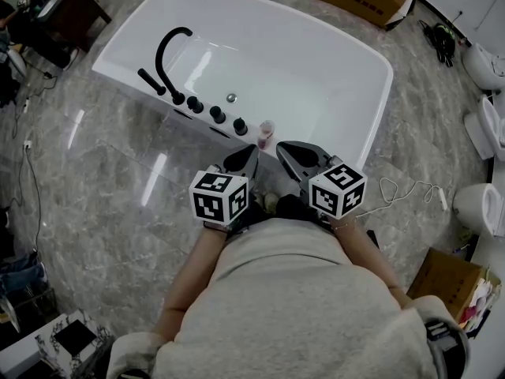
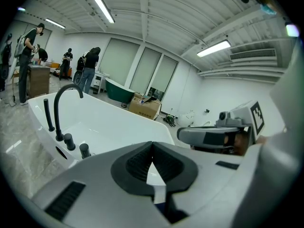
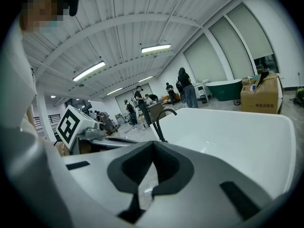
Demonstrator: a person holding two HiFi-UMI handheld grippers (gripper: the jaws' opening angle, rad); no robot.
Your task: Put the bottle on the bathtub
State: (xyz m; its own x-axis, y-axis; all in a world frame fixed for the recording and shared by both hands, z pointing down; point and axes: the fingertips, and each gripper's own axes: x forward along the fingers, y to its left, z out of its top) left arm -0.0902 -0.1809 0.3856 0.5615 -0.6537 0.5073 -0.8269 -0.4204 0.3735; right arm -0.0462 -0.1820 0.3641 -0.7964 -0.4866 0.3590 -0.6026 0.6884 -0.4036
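On the near rim of the white bathtub (image 1: pixel 316 69), just right of the row of black knobs (image 1: pixel 217 115) beside the arched black faucet (image 1: pixel 160 58), stands the small pinkish bottle (image 1: pixel 266 133). It lies just ahead of the two tools and between their tips: the left gripper (image 1: pixel 243 161) is below it and to its left, the right gripper (image 1: pixel 293 155) below it and to its right, both near it but neither touching it. The bottle appears to stand upright, long axis vertical and pale top upward, though the steep head view foreshortens it and its finer detail is too small to make out. Both grippers point across the rim toward the tub's basin. Each gripper view shows the dark pads meeting at the tip with nothing caught between them, so both tools are clenched and empty, held over the grey marble floor (image 1: pixel 118 180).
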